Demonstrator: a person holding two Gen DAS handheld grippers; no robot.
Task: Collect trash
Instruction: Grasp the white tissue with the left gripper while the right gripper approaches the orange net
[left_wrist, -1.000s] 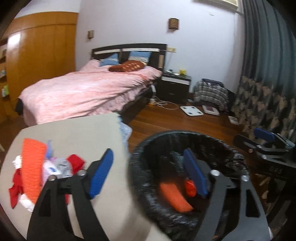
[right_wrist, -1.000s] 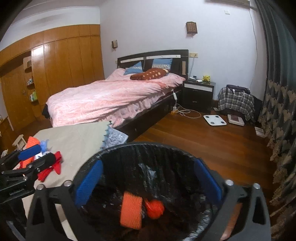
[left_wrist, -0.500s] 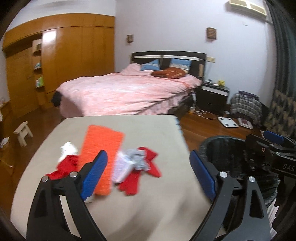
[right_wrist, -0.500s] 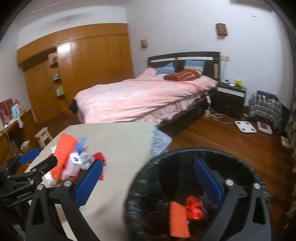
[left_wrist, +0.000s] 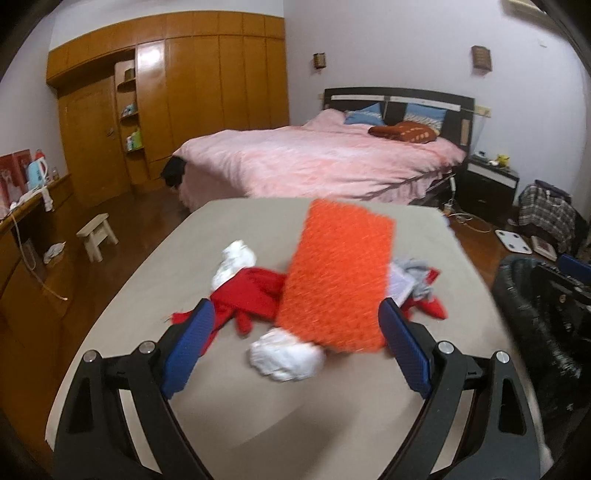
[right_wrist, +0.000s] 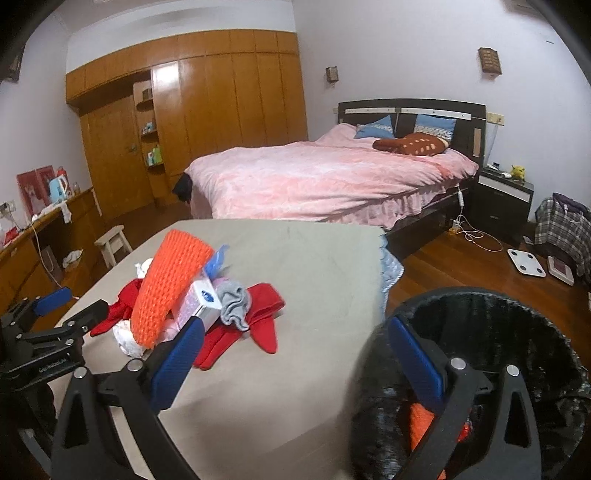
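The orange knitted pad (left_wrist: 338, 275) leans on top of a heap of red cloth (left_wrist: 255, 291), white tissue wads (left_wrist: 284, 358) and a small box (right_wrist: 201, 299), mid-frame on the grey table (left_wrist: 229, 417). The left gripper (left_wrist: 295, 347) faces it with jaws wide apart and empty, its 2 blue pads flanking the pad's lower end. A good grasp would likely straddle that lower edge and close only once it is well between the pads. The right gripper (right_wrist: 293, 363), also apart and empty, hangs at the lined bin (right_wrist: 495, 332), lower right of its view.
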